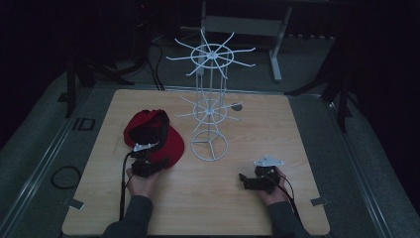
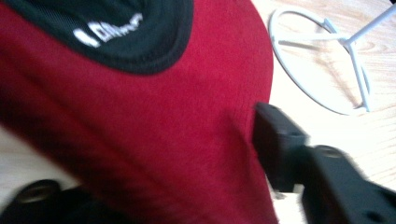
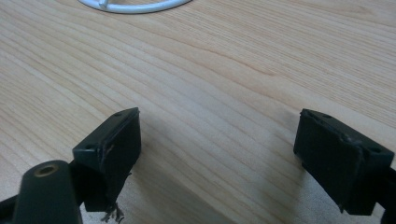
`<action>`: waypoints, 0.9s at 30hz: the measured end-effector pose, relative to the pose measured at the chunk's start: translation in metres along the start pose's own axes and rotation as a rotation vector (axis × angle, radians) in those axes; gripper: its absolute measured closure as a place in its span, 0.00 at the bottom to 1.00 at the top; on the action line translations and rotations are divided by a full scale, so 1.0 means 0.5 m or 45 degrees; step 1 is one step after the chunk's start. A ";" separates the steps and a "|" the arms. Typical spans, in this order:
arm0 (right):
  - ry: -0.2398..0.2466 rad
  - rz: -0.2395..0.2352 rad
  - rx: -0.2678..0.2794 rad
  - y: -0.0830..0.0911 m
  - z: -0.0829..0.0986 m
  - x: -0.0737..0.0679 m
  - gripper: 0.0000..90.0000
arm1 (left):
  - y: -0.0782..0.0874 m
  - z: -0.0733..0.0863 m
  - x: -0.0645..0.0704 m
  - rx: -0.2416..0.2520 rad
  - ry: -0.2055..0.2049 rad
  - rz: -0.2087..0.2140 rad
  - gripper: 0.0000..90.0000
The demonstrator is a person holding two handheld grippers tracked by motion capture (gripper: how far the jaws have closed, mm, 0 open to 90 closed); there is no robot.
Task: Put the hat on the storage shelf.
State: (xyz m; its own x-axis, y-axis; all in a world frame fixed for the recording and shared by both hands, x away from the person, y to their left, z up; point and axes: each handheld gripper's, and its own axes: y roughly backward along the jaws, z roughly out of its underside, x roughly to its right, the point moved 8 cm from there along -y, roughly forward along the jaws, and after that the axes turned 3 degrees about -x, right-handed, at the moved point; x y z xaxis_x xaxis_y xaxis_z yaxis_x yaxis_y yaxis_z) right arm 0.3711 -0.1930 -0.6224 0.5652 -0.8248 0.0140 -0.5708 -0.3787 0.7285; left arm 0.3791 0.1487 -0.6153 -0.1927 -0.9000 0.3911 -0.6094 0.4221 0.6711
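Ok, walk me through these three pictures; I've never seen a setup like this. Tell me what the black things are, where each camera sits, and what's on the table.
No robot here: a person holds a handheld two-jaw gripper in each hand. The high view looks down on the wooden table from above the person's side. The other two pictures come from cameras riding on each gripper, looking along its black jaws.

On the table lie a red cap with a black lining and a white wire rack with spokes, standing on a ring base.

The left gripper is at the cap's brim; in its own view the red fabric passes between its jaws, though whether it is clamped is unclear. The right gripper is open, over bare wood.
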 end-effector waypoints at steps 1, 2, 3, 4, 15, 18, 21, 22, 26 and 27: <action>0.000 0.000 0.000 0.000 0.000 0.000 0.16 | 0.001 0.000 0.001 0.009 0.003 0.005 0.66; 0.000 0.000 0.000 0.000 0.000 0.000 0.16 | 0.003 0.000 0.003 0.019 0.004 0.015 0.68; 0.000 0.000 0.000 0.000 0.000 0.000 0.16 | 0.006 0.000 0.005 0.025 -0.002 0.014 0.70; 0.000 0.000 0.000 0.000 0.000 0.000 0.16 | 0.009 0.001 0.006 0.025 -0.022 0.002 0.71; 0.000 0.000 0.000 0.000 0.000 0.000 0.16 | 0.033 0.007 0.021 0.083 -0.092 0.013 0.94; 0.000 0.000 -0.001 0.000 0.000 0.000 0.16 | 0.034 0.006 0.021 0.081 -0.071 0.017 0.95; -0.001 0.000 0.000 0.000 0.000 0.000 0.16 | 0.037 0.005 0.015 0.086 -0.055 0.016 0.95; 0.000 0.000 0.000 0.000 0.000 0.000 0.16 | 0.038 0.004 0.013 0.087 -0.061 0.010 0.95; 0.000 0.000 0.000 0.000 0.000 0.000 0.16 | 0.048 0.000 0.011 0.101 -0.057 0.020 0.95; 0.000 0.000 0.000 0.000 0.000 0.000 0.16 | 0.051 -0.003 0.012 0.112 -0.053 0.025 0.95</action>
State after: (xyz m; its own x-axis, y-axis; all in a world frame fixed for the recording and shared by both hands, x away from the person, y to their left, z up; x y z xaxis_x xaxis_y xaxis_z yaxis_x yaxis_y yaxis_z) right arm 0.3711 -0.1930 -0.6224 0.5652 -0.8249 0.0136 -0.5704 -0.3788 0.7288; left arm 0.3635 0.1541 -0.5949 -0.2359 -0.8962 0.3758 -0.6698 0.4301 0.6053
